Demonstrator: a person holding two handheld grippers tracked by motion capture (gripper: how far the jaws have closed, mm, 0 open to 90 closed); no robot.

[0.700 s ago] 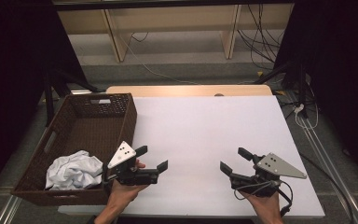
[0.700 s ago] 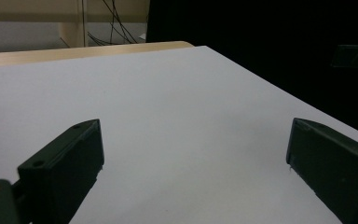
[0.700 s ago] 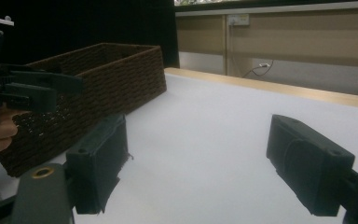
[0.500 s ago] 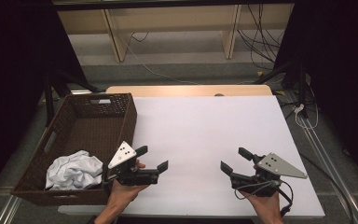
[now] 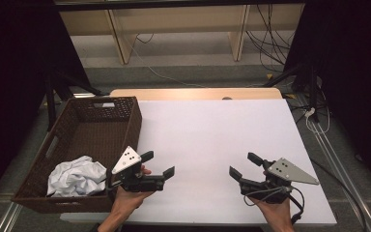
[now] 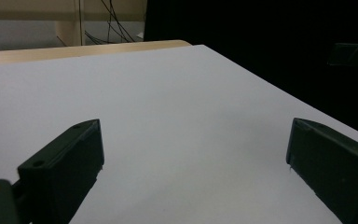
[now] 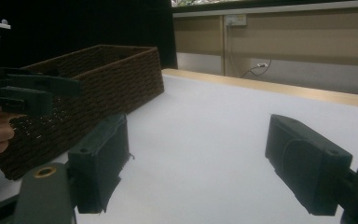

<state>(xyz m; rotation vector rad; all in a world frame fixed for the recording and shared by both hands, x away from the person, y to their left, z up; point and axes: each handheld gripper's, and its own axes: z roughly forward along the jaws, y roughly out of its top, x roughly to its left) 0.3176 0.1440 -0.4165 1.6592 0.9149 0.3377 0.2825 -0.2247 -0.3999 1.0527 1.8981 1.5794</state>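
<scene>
A dark brown wicker basket (image 5: pixel 65 133) stands at the table's left side, with a crumpled white cloth (image 5: pixel 76 175) in its near end. My left gripper (image 5: pixel 158 164) hovers just right of the basket's near corner, jaws wide apart and empty, pointing right across the white tabletop (image 5: pixel 212 140). My right gripper (image 5: pixel 245 165) sits near the front right, open with nothing between its jaws, pointing left. In the left gripper view my left gripper (image 6: pixel 193 149) frames bare table. In the right gripper view my right gripper (image 7: pixel 196 154) faces the basket (image 7: pixel 88 100) and the other hand's gripper (image 7: pixel 32 93).
A pale wooden strip (image 5: pixel 195 93) runs along the table's far edge. Beyond it are shelf legs and loose cables on the floor (image 5: pixel 270 43). A stand with cables (image 5: pixel 311 104) rises off the table's right side. Darkness surrounds both sides.
</scene>
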